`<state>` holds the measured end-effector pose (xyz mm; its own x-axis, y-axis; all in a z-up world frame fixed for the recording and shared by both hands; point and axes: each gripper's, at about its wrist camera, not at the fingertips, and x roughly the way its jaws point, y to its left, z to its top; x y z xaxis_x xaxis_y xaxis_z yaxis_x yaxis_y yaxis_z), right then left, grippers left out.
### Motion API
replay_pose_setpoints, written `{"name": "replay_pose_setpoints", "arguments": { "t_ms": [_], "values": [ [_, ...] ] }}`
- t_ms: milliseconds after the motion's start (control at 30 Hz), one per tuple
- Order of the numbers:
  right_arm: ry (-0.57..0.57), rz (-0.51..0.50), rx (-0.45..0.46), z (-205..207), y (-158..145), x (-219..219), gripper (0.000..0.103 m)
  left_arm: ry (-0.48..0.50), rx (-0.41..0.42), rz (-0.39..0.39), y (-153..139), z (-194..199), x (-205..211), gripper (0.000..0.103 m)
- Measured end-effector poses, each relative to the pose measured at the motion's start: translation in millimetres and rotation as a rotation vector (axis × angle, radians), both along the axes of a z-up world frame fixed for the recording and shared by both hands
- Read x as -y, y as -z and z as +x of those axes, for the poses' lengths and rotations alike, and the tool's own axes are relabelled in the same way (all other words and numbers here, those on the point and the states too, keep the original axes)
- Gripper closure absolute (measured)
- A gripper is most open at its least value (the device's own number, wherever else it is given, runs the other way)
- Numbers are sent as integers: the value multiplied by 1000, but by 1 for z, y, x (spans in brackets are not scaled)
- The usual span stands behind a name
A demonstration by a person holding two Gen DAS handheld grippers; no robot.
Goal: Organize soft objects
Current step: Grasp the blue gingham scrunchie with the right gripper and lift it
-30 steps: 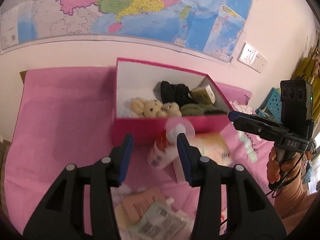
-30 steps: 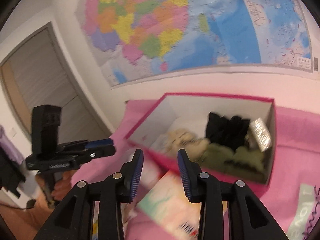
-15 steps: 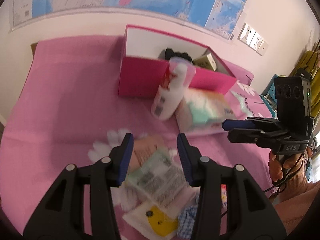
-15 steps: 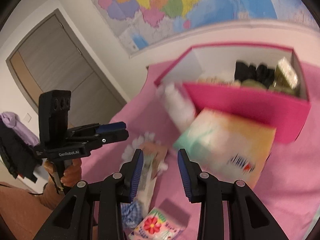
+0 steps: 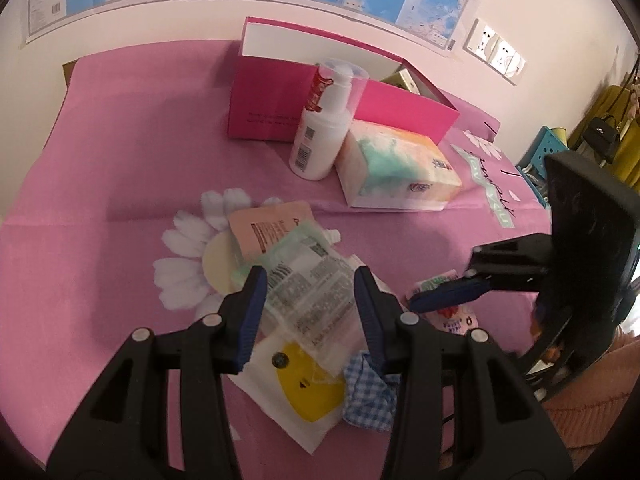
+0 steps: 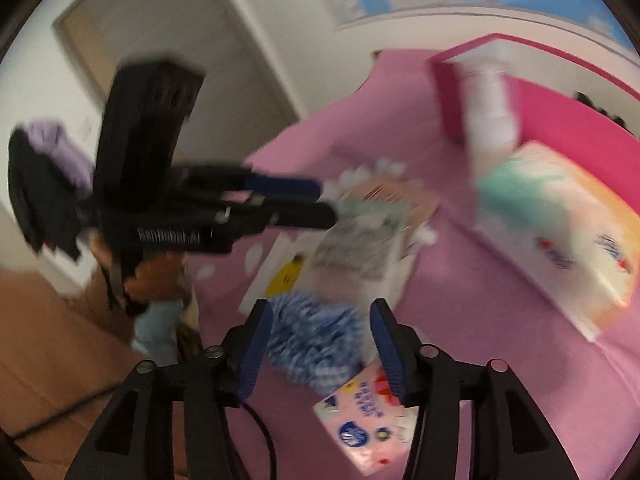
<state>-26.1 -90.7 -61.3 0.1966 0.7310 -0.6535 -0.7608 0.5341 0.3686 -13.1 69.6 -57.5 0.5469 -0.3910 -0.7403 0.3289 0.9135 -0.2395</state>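
Note:
A loose pile lies on the pink cloth: a printed green sachet [image 5: 308, 280] on a pink sachet [image 5: 268, 228], a white pack with a yellow face [image 5: 304, 388], a blue checked cloth [image 5: 368, 396] and a small pink tissue packet [image 6: 368, 420]. My left gripper [image 5: 310, 312] is open just above the green sachet, which shows between its fingers. My right gripper [image 6: 320, 344] hangs over the blue checked cloth [image 6: 316, 340] with its jaws opening and the cloth between them. Each gripper shows in the other's view: the right gripper [image 5: 440, 300] and the left gripper [image 6: 316, 200].
A pink box [image 5: 280, 100] with soft toys and dark items stands at the back. In front of it are a white pump bottle [image 5: 320, 132] and a large tissue pack [image 5: 396, 172]. A blue crate [image 5: 548, 148] sits beyond the right edge. The right wrist view is motion-blurred.
Both grippers have come down and back from the pink box to the pile at the near edge. The right jaws stand wider than before. The left jaws are unchanged.

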Motion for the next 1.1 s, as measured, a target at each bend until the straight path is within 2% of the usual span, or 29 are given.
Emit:
{"name": "replay_pose_setpoints", "arguments": {
  "t_ms": [133,200,233,267,367,633,833,1033,1067,1100],
  "values": [
    [-23,-73,32,-2,10,-18,50,10,-1,3,0,-6,1,56],
    [-22,-78,29,0,14,-18,64,22,-5,-4,0,-8,0,56],
    [-18,-72,24,2,15,-17,79,28,-5,-8,0,-10,0,56],
    [-12,-62,14,5,17,-15,88,31,-5,-12,-1,-12,0,56],
    [12,-35,8,6,17,-7,92,56,-19,-34,0,-16,0,56],
    [108,131,-14,16,-1,24,93,157,-23,-113,-4,-23,9,56],
    [166,168,-2,25,-13,36,93,217,-23,-105,-3,-16,32,55],
    [208,205,16,33,-26,46,93,222,9,-110,-11,2,46,55],
    [215,209,23,33,-29,48,93,221,16,-108,-13,4,47,59],
    [221,213,27,34,-32,49,93,217,32,-100,-18,8,50,68]
  ]
}}
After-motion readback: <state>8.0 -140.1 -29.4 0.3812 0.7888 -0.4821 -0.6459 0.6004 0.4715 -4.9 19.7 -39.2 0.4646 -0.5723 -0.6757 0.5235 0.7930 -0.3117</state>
